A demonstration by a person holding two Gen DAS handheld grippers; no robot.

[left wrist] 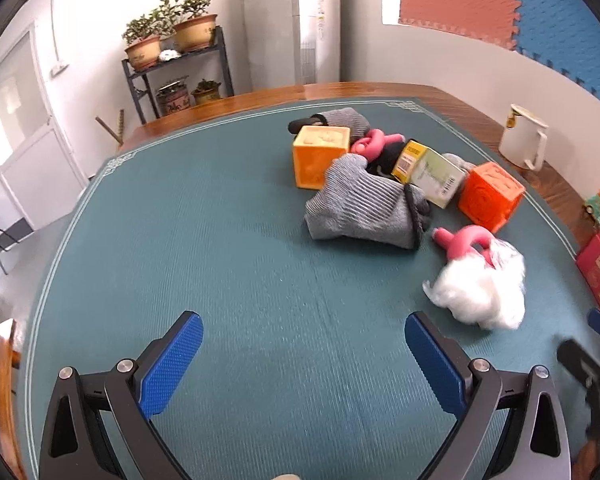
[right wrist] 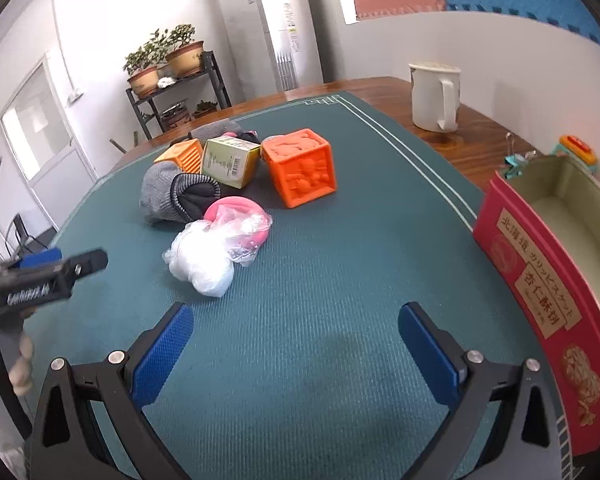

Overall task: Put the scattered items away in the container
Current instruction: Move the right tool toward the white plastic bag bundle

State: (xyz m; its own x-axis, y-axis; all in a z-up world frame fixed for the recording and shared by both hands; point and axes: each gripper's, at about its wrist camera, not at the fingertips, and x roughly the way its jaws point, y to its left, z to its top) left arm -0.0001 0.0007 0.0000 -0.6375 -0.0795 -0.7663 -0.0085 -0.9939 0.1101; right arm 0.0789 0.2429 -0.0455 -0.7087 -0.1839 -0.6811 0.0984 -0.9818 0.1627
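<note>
Soft cloth, rubbery blocks, crinkly film

Ribbed matt mat (left wrist: 220, 240) on glossy wooden tabletop (right wrist: 480, 148); knitted grey cloth (left wrist: 360, 208); embossed matt orange cube (right wrist: 300, 168); glossy clear plastic bag (right wrist: 220, 248); printed red container (right wrist: 540, 280).

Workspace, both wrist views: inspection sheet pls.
Surface: green mat over a wooden table.
Job's things: two orange cubes, two grey socks, yellow-green carton, pink ring toys, white plastic bag, heaped at mid-mat; red container at the mat's right edge, interior looks empty as far as shown.
Clutter: white kettle, binder clips, small orange-teal item on bare wood.
Grippers: left gripper and right gripper open, nothing between the pads, above bare mat.
Cables: nothing seen.
Surroundings: plant shelf, tall air conditioner, foam wall tiles.
</note>
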